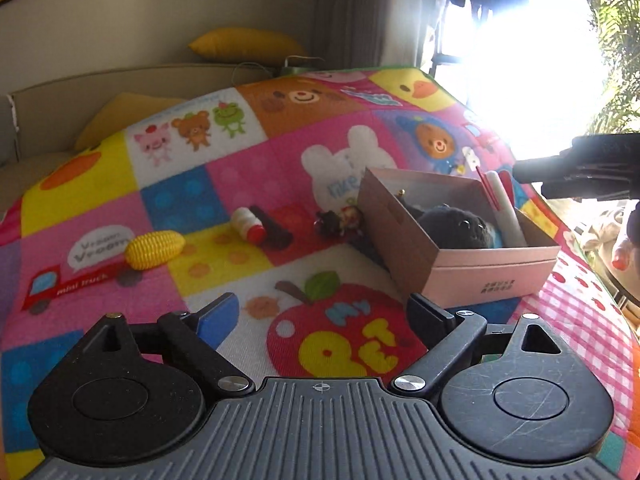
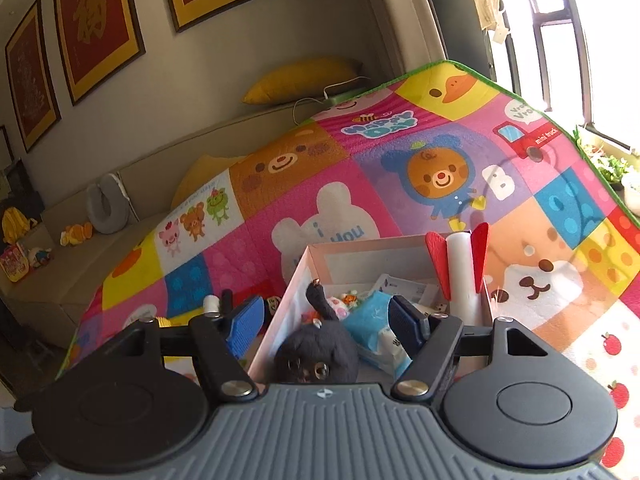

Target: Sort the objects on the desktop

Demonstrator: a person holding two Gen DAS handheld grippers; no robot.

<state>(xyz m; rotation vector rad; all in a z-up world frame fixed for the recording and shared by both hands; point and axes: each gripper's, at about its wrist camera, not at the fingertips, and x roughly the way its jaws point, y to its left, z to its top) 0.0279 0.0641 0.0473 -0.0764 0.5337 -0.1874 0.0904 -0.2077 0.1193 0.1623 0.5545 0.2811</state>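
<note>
The pink cardboard box, thin-walled and already crowded with a black felted plush, a soft blue pack and a tall white tube leaning at its far corner, sits on the quilted mat; the ribbed yellow plastic corn, a white spool and a small figure lie loose to its left. The left gripper hangs wide open and empty near the box; the right gripper is partly open, empty, astride the box's left wall. A careless descent could likely shove the light box or topple the tube, and the smooth, rounded corn may roll from the pads.
</note>
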